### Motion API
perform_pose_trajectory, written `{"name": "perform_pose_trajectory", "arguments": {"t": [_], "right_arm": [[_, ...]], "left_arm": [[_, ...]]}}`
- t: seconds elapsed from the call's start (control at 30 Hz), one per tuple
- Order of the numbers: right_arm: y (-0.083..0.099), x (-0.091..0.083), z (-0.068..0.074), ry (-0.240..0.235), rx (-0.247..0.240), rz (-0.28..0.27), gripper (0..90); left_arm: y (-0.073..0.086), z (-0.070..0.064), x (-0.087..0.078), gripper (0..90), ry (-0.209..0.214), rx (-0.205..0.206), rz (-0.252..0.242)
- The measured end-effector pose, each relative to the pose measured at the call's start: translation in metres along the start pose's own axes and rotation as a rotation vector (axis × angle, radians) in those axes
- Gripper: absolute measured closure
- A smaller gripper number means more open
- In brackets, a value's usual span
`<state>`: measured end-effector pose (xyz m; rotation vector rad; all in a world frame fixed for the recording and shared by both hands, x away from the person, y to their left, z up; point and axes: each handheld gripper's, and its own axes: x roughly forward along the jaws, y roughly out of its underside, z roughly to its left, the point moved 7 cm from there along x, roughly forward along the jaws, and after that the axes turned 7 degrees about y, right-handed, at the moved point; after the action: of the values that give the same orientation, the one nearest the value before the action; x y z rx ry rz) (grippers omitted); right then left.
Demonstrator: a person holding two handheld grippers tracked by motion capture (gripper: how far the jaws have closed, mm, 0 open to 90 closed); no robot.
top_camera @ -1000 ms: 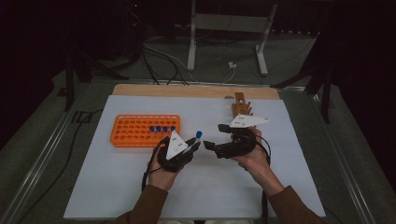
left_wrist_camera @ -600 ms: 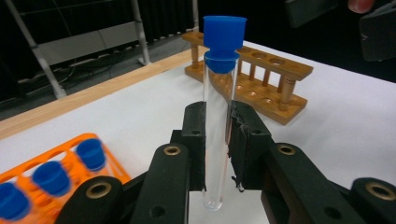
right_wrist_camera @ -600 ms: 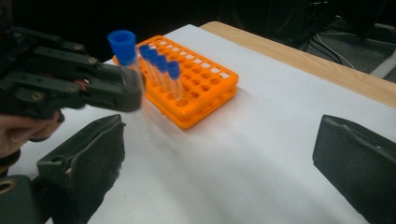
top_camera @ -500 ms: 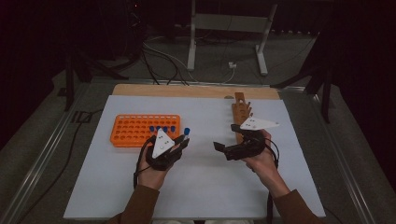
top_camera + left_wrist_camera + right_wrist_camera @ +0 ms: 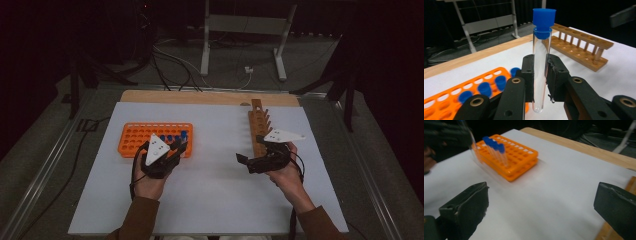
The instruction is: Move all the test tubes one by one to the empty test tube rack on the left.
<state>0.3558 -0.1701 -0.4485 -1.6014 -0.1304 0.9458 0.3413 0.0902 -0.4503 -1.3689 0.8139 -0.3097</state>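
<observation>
Between left gripper point(image 5: 540, 82) fingers: capped test tube point(image 5: 541, 62), clamped mid-barrel; light, slippery, fragile glass. Right gripper point(image 5: 541, 207) fingers wide apart, empty.

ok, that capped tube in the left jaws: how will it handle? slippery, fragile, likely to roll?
The test tube looks like clear, smooth glass or plastic, so probably slippery and possibly fragile under a hard squeeze. It appears empty, so likely light. It is round, so laid flat on the table it would probably roll, though the wider blue cap might curve its path.
</observation>
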Motion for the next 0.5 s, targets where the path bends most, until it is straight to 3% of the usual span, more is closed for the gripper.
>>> {"name": "perform_pose_trajectory", "arguments": {"t": [0.23, 0.5], "right_arm": [[0.005, -0.008, -0.007, 0.022, -0.002, -0.026, 0.1], [0.018, -0.018, -0.016, 0.034, 0.031, -0.058, 0.1]], "left_arm": [[0.0, 0.014, -0.008, 78.3, -0.036, -0.019, -0.009], [0.001, 0.028, -0.016, 78.3, -0.077, -0.031, -0.015]]}}
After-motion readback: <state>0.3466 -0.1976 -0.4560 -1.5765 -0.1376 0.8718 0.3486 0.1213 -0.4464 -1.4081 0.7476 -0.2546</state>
